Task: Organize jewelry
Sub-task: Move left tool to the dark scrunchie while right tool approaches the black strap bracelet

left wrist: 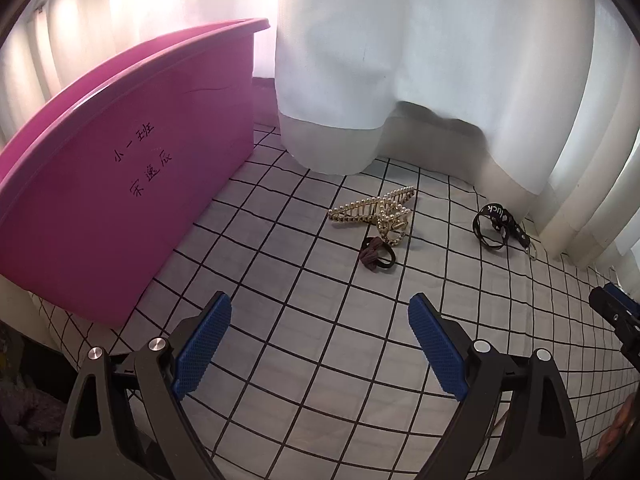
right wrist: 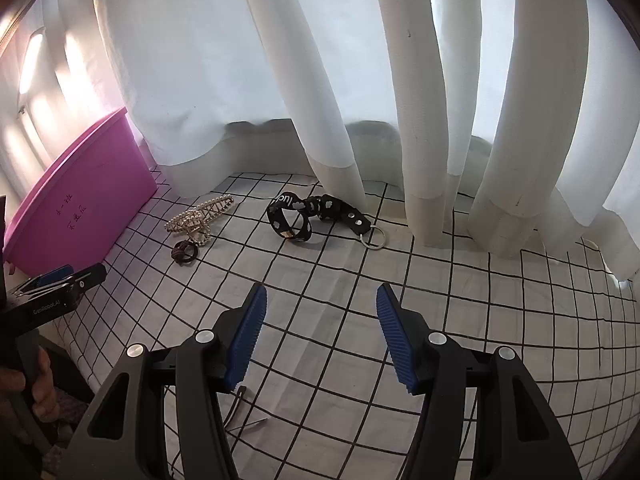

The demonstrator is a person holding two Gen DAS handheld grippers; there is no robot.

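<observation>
Grabbing risk first: the pearl hair claw [left wrist: 374, 210] lies at about 12 o'clock from your left gripper [left wrist: 320, 344], touching the dark hair tie [left wrist: 376, 256] at its near end, so you'd likely drag both or tangle them if you close carelessly. The black strap keychain [right wrist: 316, 216] sits at 12 o'clock from your right gripper [right wrist: 322, 338], its metal ring [right wrist: 374, 238] near the curtain [right wrist: 340, 80] hem; the loop could snag. Both claws are released, jaws apart, nothing between them. The checked sheet [left wrist: 320, 360] is soft and may bunch. Writing: strap reads "luck"; the pink bin [left wrist: 120, 184] at 10 o'clock carries handwritten Chinese; "GenRobot.AI" is on the left gripper body.
</observation>
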